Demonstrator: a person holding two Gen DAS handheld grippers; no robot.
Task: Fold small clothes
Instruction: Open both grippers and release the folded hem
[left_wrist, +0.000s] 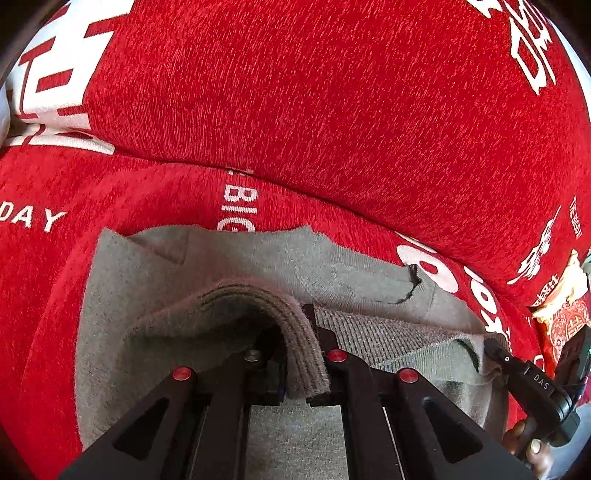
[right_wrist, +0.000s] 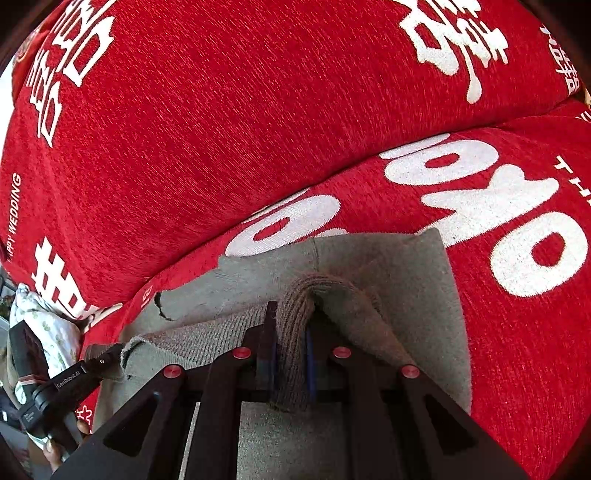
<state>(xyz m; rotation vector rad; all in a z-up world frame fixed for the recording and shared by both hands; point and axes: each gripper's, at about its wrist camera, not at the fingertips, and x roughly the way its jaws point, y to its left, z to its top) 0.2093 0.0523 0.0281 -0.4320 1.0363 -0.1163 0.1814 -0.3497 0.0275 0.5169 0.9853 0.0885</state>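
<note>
- While the small grey knitted garment (left_wrist: 236, 266) lies on the red sofa cover with white lettering (left_wrist: 332, 110), we see its ribbed hem lifted.
- Left gripper (left_wrist: 301, 354) pinches that hem.
- Right gripper (right_wrist: 291, 354) pinches it too.

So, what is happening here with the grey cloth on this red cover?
A person is folding a small grey garment on a red printed cover, holding a gripper in each hand. The left gripper and the right gripper are each shut on the ribbed band, lifting it above the rest of the garment, which lies flat.
</note>
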